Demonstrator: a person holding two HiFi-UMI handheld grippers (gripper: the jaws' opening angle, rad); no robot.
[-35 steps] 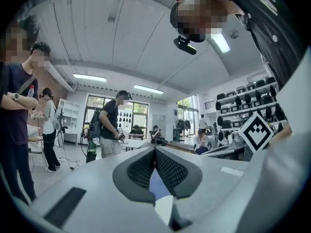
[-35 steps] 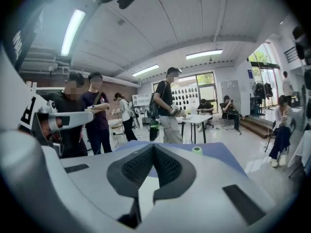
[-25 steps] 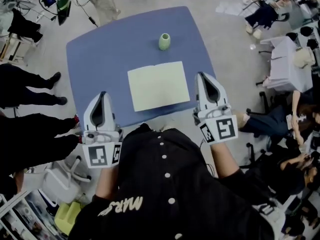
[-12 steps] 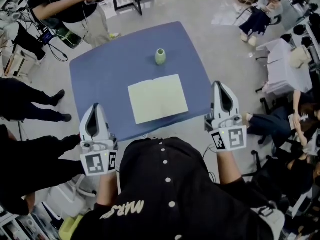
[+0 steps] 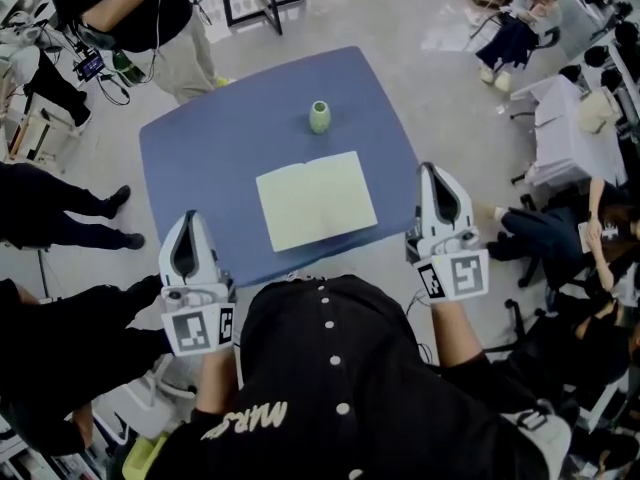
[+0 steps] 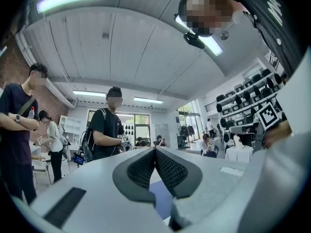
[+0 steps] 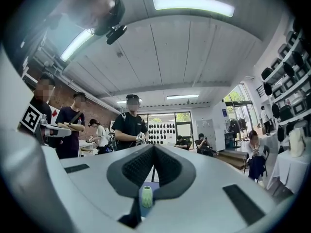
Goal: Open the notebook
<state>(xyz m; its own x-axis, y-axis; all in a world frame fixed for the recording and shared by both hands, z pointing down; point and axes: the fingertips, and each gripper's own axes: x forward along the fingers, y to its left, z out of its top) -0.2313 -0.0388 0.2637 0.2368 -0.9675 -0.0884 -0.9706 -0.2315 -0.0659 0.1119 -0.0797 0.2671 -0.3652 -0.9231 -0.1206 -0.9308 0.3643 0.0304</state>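
Notebook: the notebook [image 5: 316, 200] is lying flat on the blue table [image 5: 215, 158], near its front edge, with a pale yellow-green face turned up and a slight notch showing at the middle of its far edge.
Left gripper: the left gripper [image 5: 189, 220] is hovering at the table's near-left corner with its jaws pressing tip to tip and nothing sitting between them.
Right gripper: the right gripper [image 5: 438, 171] is hanging just off the table's right edge, its jaws likewise meeting at the tips and gripping nothing.
Notebook against the jaws: it is lying between the two grippers in the head view, apart from both and touching neither; neither gripper view is showing it in front of the jaws.
Vase: a small green vase [image 5: 319, 116] is standing upright beyond the notebook, well apart from it, and is showing in the gap under the right gripper's closed pads.
Surroundings: a person in a dark top [image 5: 120, 8] is standing past the table's far-left corner.
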